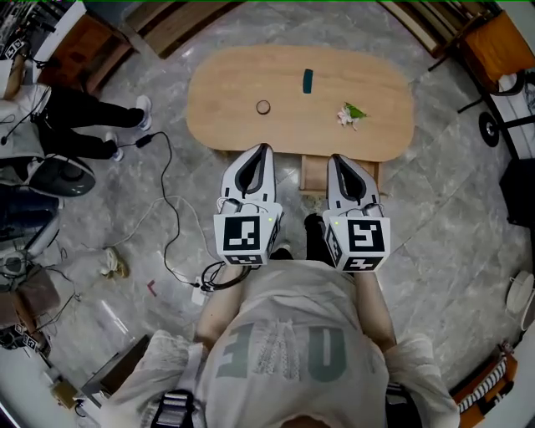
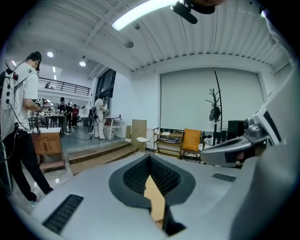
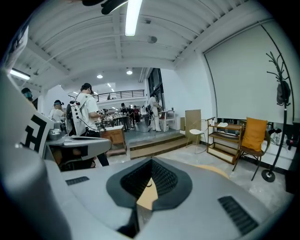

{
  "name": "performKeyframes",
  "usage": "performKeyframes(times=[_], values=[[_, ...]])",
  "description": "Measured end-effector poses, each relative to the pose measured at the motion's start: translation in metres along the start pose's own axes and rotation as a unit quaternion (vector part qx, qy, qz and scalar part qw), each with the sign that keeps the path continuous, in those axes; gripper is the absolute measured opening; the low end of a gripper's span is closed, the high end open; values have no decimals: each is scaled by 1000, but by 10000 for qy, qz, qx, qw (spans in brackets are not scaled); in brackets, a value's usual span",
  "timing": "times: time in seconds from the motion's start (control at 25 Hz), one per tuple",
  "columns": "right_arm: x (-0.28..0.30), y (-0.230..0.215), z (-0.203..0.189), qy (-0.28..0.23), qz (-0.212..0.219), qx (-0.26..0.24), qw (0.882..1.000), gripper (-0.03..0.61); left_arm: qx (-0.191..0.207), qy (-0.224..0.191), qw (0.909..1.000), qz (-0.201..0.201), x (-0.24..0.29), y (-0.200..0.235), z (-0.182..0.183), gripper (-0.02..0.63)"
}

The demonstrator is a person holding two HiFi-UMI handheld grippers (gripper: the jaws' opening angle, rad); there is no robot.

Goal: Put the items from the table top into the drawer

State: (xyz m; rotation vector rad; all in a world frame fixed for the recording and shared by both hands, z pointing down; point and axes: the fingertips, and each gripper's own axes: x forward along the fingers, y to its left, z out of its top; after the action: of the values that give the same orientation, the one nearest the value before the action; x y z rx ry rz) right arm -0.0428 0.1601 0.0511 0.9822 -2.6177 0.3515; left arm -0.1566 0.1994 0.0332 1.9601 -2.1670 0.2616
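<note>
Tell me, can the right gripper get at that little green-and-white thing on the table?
Probably yes: only bare table lies between the right gripper and the green-and-white thing. Its jaws are together, so they would have to open first.

Bright, even indoor light comes from above — a long tube lamp [image 2: 140, 14] glares white at the top of each gripper view. In the head view the table [image 1: 226, 75] is evenly lit, with a soft shadow under its near edge, and the floor [image 1: 451, 209] shows a pale sheen. All three views bulge fisheye-fashion — corners go black and edges smear slightly.
</note>
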Motion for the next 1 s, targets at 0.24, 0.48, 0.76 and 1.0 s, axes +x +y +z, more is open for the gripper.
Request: performKeyframes(times=[0.24,0.48,0.76,1.0], values=[[50,-50,19,130,230,-119,9996,5,-237,51,9994,253,68,7,13,6],[72,-68,41,67,172,-32,9998,5,-311,17,9988,388,89,18,30,6],[83,-68,60,-138,-34,-4,9999,5,-315,-138,9990,297,106,41,45,6],[96,-64,71,-255,-115,-53,9996,5,-304,-123,9993,205,118,55,48,6]])
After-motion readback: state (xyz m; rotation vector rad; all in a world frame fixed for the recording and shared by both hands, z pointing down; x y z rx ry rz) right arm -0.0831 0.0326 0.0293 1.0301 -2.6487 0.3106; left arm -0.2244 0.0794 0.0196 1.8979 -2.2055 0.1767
